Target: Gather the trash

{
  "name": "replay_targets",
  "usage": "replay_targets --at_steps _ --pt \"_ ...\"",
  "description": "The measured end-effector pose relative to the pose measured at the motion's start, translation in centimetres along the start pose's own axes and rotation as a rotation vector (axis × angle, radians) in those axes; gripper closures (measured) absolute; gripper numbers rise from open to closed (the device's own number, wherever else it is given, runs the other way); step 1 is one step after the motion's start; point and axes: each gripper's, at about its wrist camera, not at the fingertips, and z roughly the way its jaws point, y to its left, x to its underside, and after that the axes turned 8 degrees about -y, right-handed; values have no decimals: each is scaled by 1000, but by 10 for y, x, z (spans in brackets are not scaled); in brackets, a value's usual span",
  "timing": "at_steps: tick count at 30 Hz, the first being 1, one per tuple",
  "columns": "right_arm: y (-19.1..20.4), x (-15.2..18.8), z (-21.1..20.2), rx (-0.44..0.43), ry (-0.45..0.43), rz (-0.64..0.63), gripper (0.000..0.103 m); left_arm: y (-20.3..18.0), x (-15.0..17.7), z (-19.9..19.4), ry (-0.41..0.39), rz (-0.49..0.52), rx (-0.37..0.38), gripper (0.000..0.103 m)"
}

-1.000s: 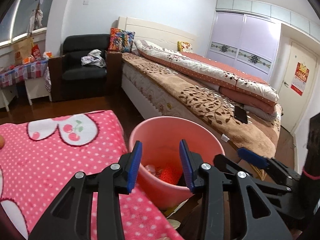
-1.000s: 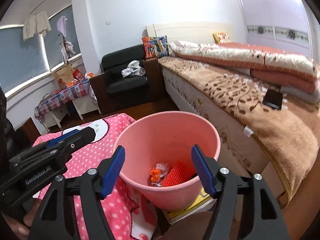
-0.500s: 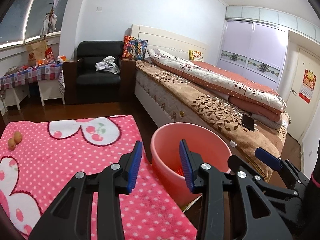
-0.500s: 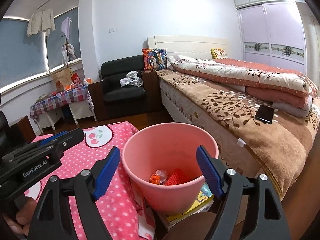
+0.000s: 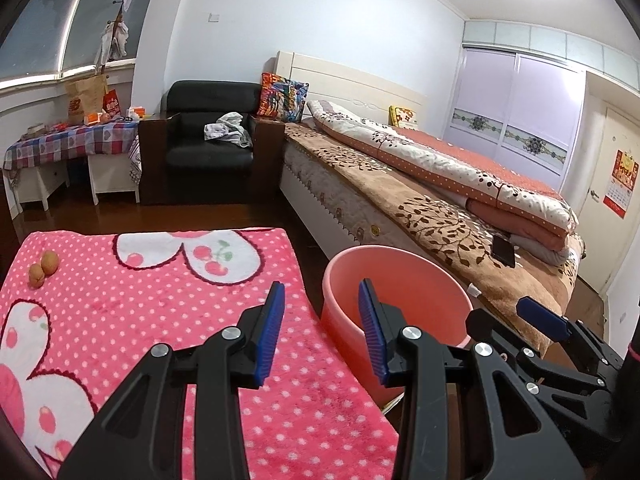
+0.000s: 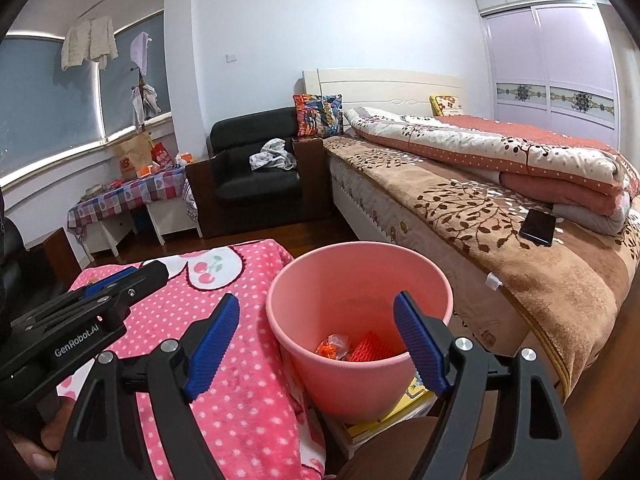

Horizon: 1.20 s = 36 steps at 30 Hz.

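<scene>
Left wrist view, pink dotted blanket [image 5: 160, 320], pink bucket [image 5: 400, 268] beside bed [image 5: 440, 216], both grippers' jaws spread, empty.

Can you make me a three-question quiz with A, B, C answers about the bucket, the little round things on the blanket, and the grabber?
1. Where is the black phone?
A on the brown bed cover
B in the bucket
C on the armchair

2. How many small brown round things lie on the pink dotted blanket?
A two
B four
C six

3. The right gripper is
A open, holding nothing
B shut on trash
C shut on the pink plastic bucket

Answers: 1 A, it rests by the folded quilt. 2 A, a pair sits together. 3 A, its blue fingers stand apart.
</scene>
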Motion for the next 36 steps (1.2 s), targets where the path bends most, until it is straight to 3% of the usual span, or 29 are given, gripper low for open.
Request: replay_targets --at_steps 36 --pt "5 5 13 -3 28 -37 25 14 9 6 35 -25 -2 64"
